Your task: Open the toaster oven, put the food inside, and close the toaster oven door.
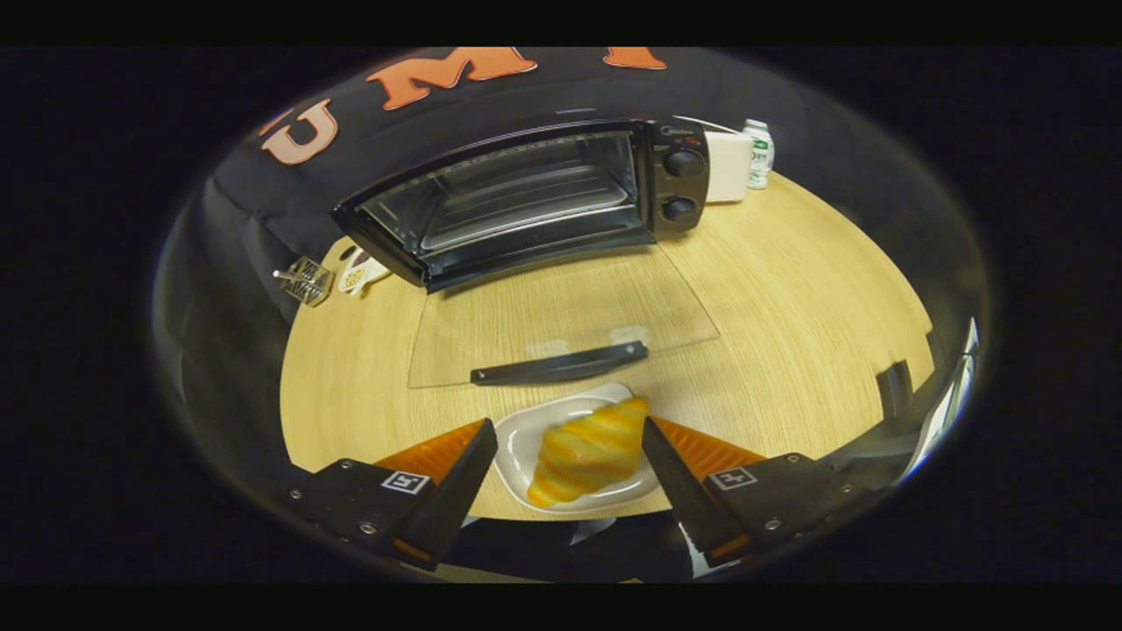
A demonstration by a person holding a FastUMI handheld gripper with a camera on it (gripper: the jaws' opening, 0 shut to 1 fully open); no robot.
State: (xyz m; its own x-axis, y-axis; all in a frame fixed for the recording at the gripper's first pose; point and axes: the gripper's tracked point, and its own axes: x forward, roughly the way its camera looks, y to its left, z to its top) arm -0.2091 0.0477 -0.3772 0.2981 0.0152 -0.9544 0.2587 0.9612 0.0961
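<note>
- The toaster oven (526, 206) stands at the far side of the wooden table (789, 298), its glass door (561, 320) dropped flat onto the tabletop, with the dark door handle (559, 363) nearest the gripper
- The food, a croissant (585, 451), lies on a white plate (526, 434) just short of that handle
- The gripper (570, 447) has its jaws spread wide, one finger on either side of the croissant; the right fingertip looks close to the pastry's end, though contact cannot be told
- The step in hand appears to be the pickup: the person would do well to centre the fingers across the croissant's middle and close gently, as pastry crushes easily
- The lift should likely clear the handle and lowered door before travelling into the open cavity, toward the wire rack (517, 215)
- Beside the oven's control knobs (682, 184) sit a white box (727, 165) and a small bottle (759, 153); a small metal object (305, 282) lies near the oven's other side, all well apart from the path
</note>
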